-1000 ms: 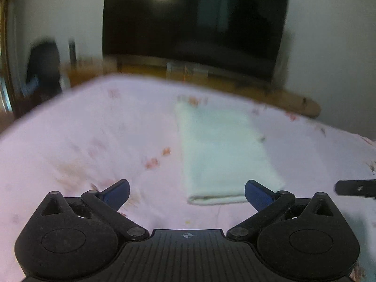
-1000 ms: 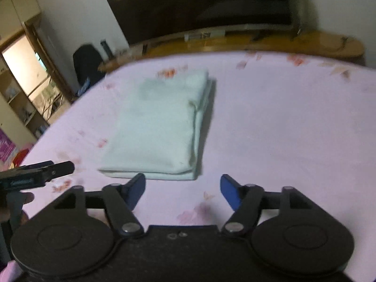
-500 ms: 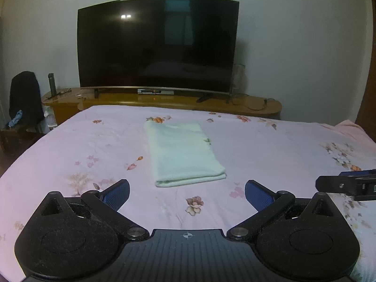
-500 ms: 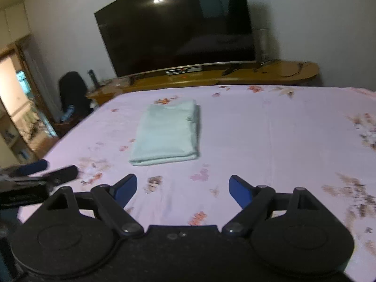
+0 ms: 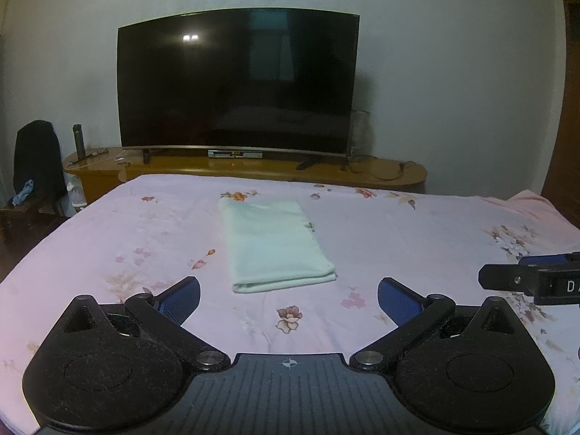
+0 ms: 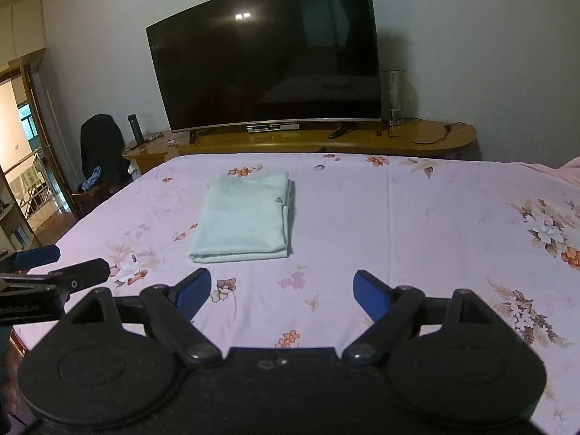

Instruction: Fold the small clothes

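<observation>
Left wrist view, left to right. A dark chair (image 5: 36, 159) and a flask (image 5: 78, 140) stand at the far left, beside a wooden TV stand (image 5: 380, 174) that carries a large dark television (image 5: 237, 79). In the foreground the left hand-held gripper (image 5: 288, 293) hangs low over the bed (image 5: 417, 239), its blue-padded fingers (image 5: 181, 295) spread wide apart and holding nothing. Ahead of it, left of the bed's centre, lies the pale green cloth (image 5: 272, 244), folded into a neat oblong with its doubled edge toward the camera; it is well clear of both tools. This placement suggests a completed fold, set flat where the layers cannot slip.

Right wrist view, left to right. An open doorway (image 6: 21, 166) shows at the far left; the left tool enters from that side, level and pointing inward. The right hand-held gripper (image 6: 282, 286) is likewise opened wide and empty, held nearly level, aimed along the bed toward the cloth (image 6: 244, 217), whose stacked layers show on its right edge. Both tools stand back from the cloth, side by side, a pose that reads as rest after release.
</observation>
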Demonstrator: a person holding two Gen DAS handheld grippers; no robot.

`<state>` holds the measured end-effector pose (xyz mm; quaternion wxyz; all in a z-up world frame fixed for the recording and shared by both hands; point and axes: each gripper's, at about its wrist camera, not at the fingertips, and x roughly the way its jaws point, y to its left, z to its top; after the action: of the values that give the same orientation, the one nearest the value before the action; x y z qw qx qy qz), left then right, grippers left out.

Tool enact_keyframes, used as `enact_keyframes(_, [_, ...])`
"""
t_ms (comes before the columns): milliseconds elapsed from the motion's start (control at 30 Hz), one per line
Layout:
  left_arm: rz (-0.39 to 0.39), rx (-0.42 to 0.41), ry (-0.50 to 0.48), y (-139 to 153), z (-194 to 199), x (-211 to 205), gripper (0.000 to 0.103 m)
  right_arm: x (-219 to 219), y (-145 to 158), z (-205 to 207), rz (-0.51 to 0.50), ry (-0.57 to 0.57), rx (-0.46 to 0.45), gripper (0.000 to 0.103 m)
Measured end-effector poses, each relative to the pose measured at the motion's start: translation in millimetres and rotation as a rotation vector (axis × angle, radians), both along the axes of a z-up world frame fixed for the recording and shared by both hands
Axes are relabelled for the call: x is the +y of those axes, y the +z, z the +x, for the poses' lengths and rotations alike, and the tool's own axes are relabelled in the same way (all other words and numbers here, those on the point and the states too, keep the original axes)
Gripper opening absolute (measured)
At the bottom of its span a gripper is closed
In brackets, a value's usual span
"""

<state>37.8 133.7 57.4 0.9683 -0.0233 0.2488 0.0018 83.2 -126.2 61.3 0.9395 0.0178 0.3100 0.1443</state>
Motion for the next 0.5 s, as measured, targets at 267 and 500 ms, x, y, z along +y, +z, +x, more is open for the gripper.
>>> enact_keyframes(267, [0.003, -0.012, -0.005, 2.1, -0.3, -4.1, 0.103, -4.2, 0.1, -4.2, -0.007, -0.016, 0.001, 0.086])
enact_keyframes(500, [0.011, -0.016, -0.021, 2.7, -0.7, -6.6, 0.103, -5.1, 0.3, -5.5, -0.006, -0.015, 0.000, 0.086])
